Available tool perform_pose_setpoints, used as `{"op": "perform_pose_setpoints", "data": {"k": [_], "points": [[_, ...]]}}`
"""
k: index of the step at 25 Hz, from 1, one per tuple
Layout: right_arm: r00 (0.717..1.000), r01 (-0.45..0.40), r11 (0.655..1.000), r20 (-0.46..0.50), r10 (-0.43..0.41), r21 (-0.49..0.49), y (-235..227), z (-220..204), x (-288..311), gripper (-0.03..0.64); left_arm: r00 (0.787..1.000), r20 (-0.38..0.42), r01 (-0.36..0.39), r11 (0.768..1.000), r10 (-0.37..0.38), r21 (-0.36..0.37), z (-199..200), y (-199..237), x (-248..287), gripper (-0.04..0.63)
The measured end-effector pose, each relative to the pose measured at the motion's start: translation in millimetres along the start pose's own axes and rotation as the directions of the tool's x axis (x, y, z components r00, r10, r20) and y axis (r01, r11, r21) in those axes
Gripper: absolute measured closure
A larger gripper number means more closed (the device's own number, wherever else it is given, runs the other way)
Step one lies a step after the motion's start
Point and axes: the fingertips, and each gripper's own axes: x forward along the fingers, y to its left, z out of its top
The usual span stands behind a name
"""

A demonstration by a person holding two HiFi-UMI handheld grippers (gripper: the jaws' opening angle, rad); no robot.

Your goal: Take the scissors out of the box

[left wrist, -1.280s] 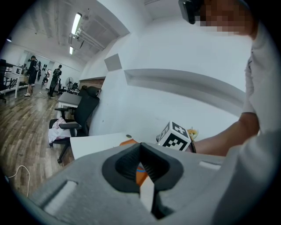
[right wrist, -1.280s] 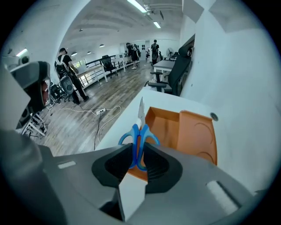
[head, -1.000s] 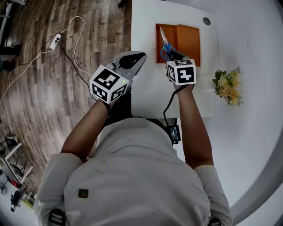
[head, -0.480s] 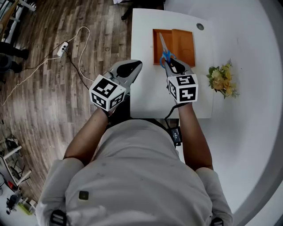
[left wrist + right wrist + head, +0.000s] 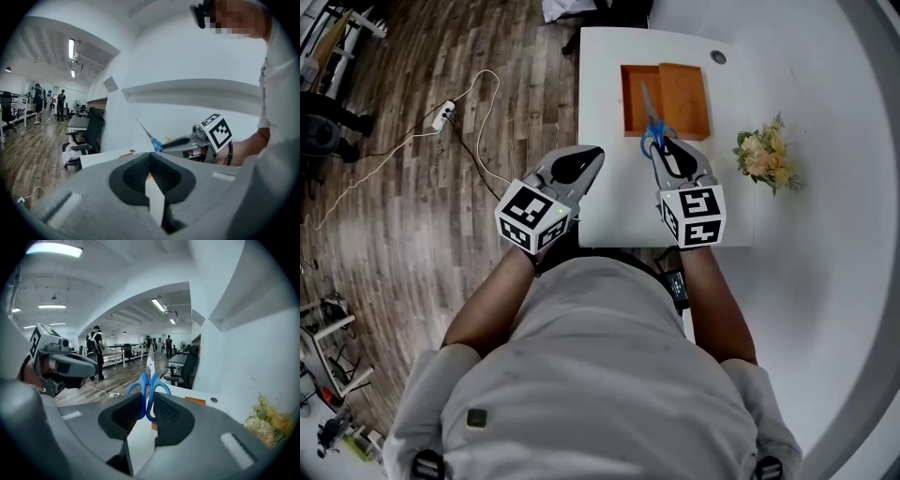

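The person stands at the near side of a white table [image 5: 600, 112] with a gripper in each hand. The right gripper [image 5: 668, 147] is clamped on the scissors [image 5: 653, 139]. Its two dark pads press on the blue handle loops from either side. This is plain in the right gripper view, where the loops stand upright between the jaws and the steel blades rise beyond them.

From the head view, the handles hang just in front of the near wall of the orange box [image 5: 689, 94]. The closed blades slant away over the box, roughly along the divider between its two compartments. The left gripper view catches them from the side (blades tipped up into the air, above the tabletop), so the scissors appear to rest on neither box nor table and are carried by the clamp alone.

The left gripper [image 5: 594, 155] hovers at the table's left edge, toward the near corner, apart from the box and from the other gripper. Its jaws are drawn together at the tips with nothing between them.

A small bunch of yellow flowers [image 5: 759, 155] sits at the table's right edge, to the right of the box. On the wooden floor [image 5: 412, 216] off to the left lies a white power strip [image 5: 443, 114], its cable trailing toward the table.
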Motion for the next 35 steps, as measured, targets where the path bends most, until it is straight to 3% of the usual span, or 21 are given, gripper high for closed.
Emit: {"op": "perform_pose_setpoints", "data": {"k": [10, 18, 28, 35], "points": [[0.998, 0.03, 1.0, 0.054, -0.03, 0.007, 23, 10, -23, 0.52, 0.999, 0.029, 0.019, 1.0, -0.019, 0.016, 12, -2, -29, 0.591], [0.99, 0.101, 0.994, 0.097, -0.104, 0.033, 53, 28, -37, 0.52, 0.997, 0.061, 0.046, 0.998, -0.048, 0.041, 20, 15, -79, 0.591], [0.976, 0.191, 0.979, 0.096, -0.198, 0.07, 89, 22, -71, 0.52, 0.995, 0.078, 0.055, 0.998, -0.057, 0.027, 2, 26, -144, 0.591], [0.977, 0.18, 0.982, 0.11, -0.185, 0.05, 106, 16, -93, 0.52, 0.994, 0.092, 0.062, 0.998, -0.065, 0.032, 0, 10, -155, 0.591]]}}
